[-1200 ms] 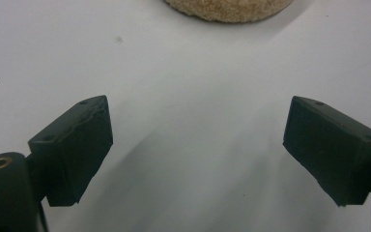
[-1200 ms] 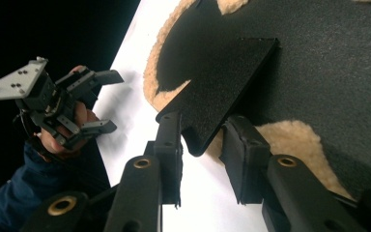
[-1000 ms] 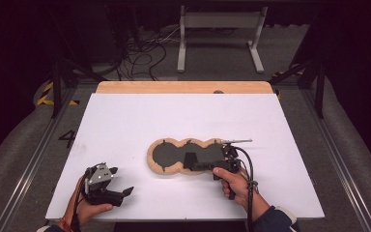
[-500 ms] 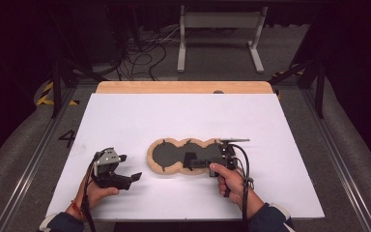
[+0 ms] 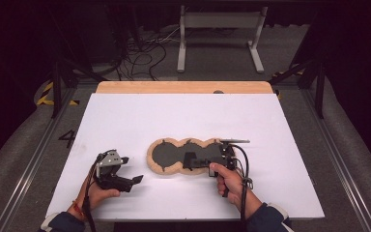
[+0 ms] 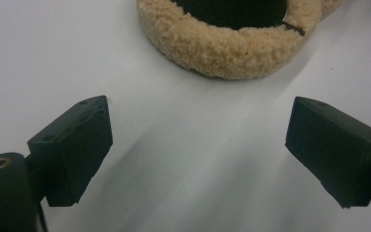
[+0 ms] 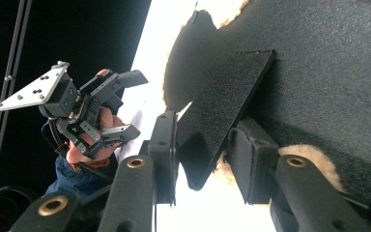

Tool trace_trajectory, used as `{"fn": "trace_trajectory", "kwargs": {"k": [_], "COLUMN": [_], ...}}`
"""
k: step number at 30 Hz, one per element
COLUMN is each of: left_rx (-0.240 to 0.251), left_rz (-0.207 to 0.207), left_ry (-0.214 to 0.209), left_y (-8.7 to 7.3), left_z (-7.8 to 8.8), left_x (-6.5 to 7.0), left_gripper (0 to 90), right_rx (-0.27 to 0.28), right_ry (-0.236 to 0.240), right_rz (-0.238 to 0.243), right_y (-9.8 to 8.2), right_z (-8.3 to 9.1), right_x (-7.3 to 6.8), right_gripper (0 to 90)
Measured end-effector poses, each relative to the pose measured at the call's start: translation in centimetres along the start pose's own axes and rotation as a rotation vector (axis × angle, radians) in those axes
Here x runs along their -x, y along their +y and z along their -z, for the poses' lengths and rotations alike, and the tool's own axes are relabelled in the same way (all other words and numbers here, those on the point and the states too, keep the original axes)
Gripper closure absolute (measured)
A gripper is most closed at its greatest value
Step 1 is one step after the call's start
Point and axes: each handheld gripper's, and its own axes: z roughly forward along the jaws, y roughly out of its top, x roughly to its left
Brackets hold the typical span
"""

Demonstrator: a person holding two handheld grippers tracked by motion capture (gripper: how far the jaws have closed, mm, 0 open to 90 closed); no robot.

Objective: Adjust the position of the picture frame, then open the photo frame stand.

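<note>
A black three-lobed pad [image 5: 166, 154] with a tan fleece rim [image 6: 227, 48] lies flat on the white table [image 5: 174, 116]. My right gripper [image 5: 189, 162] reaches over the pad's right half from the right. Its jaws have just been closing, and they sit against both edges of a black flap [image 7: 222, 106] of the pad, with my right gripper [image 7: 203, 159] pinching the flap's tip. My left gripper [image 5: 131, 170] hovers left of the pad, jaws wide apart, and is also visible in my right gripper view [image 7: 133, 105]. My left gripper [image 6: 198, 145] holds nothing and faces the fleece rim a short way off.
A wooden board [image 5: 183, 87] edges the table's far side. Beyond it stand a white metal frame [image 5: 217, 29] and loose cables [image 5: 140, 48] on the floor. Metal rails run along both sides of the table. Bare white surface lies behind and to the right of the pad.
My left gripper has moved right, closer to the pad's left lobe. My right hand stays at the pad's right half.
</note>
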Motion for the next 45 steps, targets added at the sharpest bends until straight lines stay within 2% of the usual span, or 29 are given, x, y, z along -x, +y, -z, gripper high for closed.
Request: {"fn": "trace_trajectory", "kwargs": {"k": [11, 12, 16, 18, 19, 23, 25, 27, 28, 29, 30, 31, 33, 34, 38, 45], "left_rx": [0.003, 0.002, 0.015, 0.020, 0.028, 0.054, 0.069, 0.071, 0.068, 0.069, 0.059, 0.057, 0.050, 0.046, 0.025, -0.013], "left_rz": [0.013, 0.000, 0.016, 0.010, 0.028, 0.051, 0.091, 0.099, 0.094, 0.109, 0.101, 0.111, 0.119, 0.107, 0.107, 0.097], "left_ry": [-0.007, -0.009, -0.024, -0.023, -0.035, -0.051, -0.062, -0.074, -0.078, -0.080, -0.093, -0.112, -0.126, -0.131, -0.148, -0.186], "left_y": [-0.1, 0.0, 0.3, 0.4, 0.6, 1.3, 1.7, 2.1, 2.3, 2.5, 2.7, 2.9, 3.3, 3.6, 4.1, 4.2], "left_z": [0.2, 0.2, 0.1, 0.0, -0.1, -0.3, -0.6, -0.9, -1.3, -1.5, -1.9, -2.2, -2.7, -3.0, -3.9, -4.8], "left_x": [-0.2, -0.2, -0.2, -0.3, -0.4, -1.2, -1.7, -2.2, -2.6, -2.7, -2.9, -3.0, -3.0, -3.0, -2.9, -2.7], "left_gripper": [10.0, 10.0, 10.0, 10.0, 10.0, 10.3, 10.5, 10.7, 10.7, 10.8, 11.1, 10.9, 10.8, 10.8, 10.7, 13.1], "right_rx": [0.001, 0.000, 0.000, 0.001, 0.005, -0.001, -0.002, -0.001, 0.001, -0.003, 0.000, -0.001, -0.002, -0.003, 0.000, -0.005], "right_ry": [-0.008, -0.008, -0.012, -0.014, -0.013, -0.020, -0.022, -0.023, -0.025, -0.029, -0.031, -0.036, -0.038, -0.037, -0.047, -0.060], "right_rz": [0.028, 0.031, 0.042, 0.045, 0.047, 0.070, 0.078, 0.090, 0.099, 0.106, 0.111, 0.125, 0.142, 0.145, 0.189, 0.259], "right_y": [-0.1, -0.1, -0.2, -0.2, -0.3, -0.2, -0.2, -0.2, -0.3, -0.3, -0.4, -0.4, -0.4, -0.4, -0.5, -0.7], "right_z": [0.0, 0.0, 0.0, 0.0, 0.0, 0.0, -0.1, -0.1, -0.1, -0.1, -0.1, -0.1, -0.1, -0.1, -0.1, -0.1], "right_x": [-0.1, -0.1, -0.1, -0.1, -0.1, -0.3, -0.3, -0.3, -0.3, -0.4, -0.5, -0.5, -0.5, -0.6, -0.8, -1.0], "right_gripper": [64.7, 65.3, 65.7, 65.7, 65.7, 65.8, 65.9, 65.9, 66.2, 66.3, 66.3, 66.3, 66.3, 66.3, 66.3, 66.3]}}
